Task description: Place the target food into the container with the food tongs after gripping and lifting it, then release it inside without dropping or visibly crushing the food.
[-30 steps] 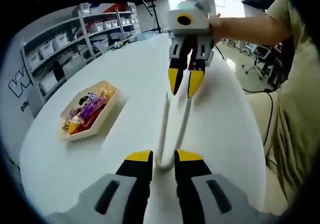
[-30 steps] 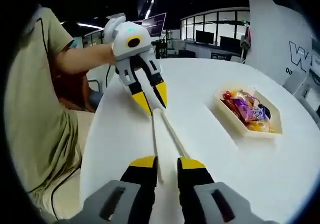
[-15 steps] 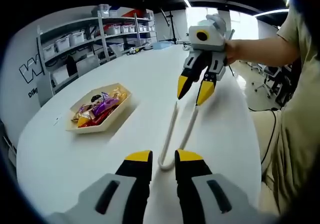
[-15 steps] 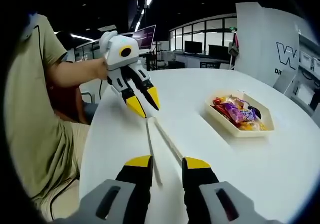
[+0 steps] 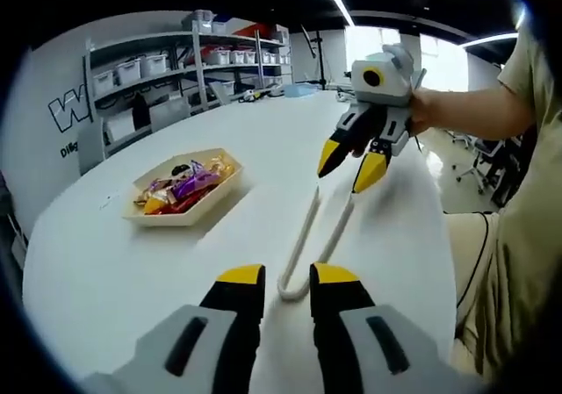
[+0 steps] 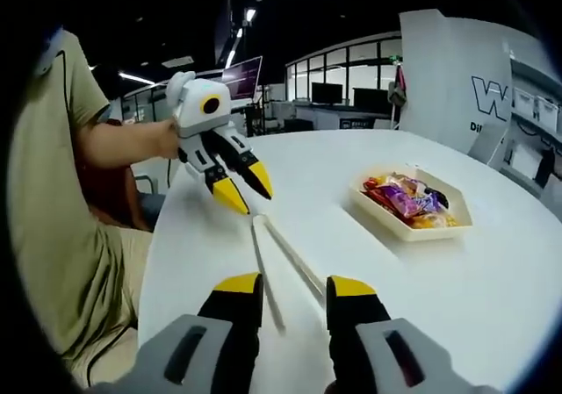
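White food tongs (image 5: 302, 236) lie flat on the round white table (image 5: 132, 271), their bend toward my left gripper (image 5: 288, 275). That gripper is open, its yellow tips on either side of the bend. My right gripper (image 5: 349, 166) hovers open just above the tongs' free ends. In the right gripper view the tongs (image 6: 290, 252) run between the open right gripper (image 6: 294, 286) and the left gripper (image 6: 245, 188). A cream tray (image 5: 180, 217) holds several wrapped sweets (image 5: 184, 186); the same tray (image 6: 408, 232) and sweets (image 6: 404, 197) lie right of the tongs in the right gripper view.
The person in a beige shirt (image 6: 53, 201) sits at the table's near edge, a forearm (image 5: 465, 113) behind the right gripper. Shelves with bins (image 5: 176, 65) stand beyond the table. A white panel with a logo (image 6: 479, 78) rises behind the tray. Bare tabletop surrounds the tongs.
Both cameras have lifted and drawn back a little from the tongs, which still lie on the table. The right gripper's jaws have spread slightly wider.
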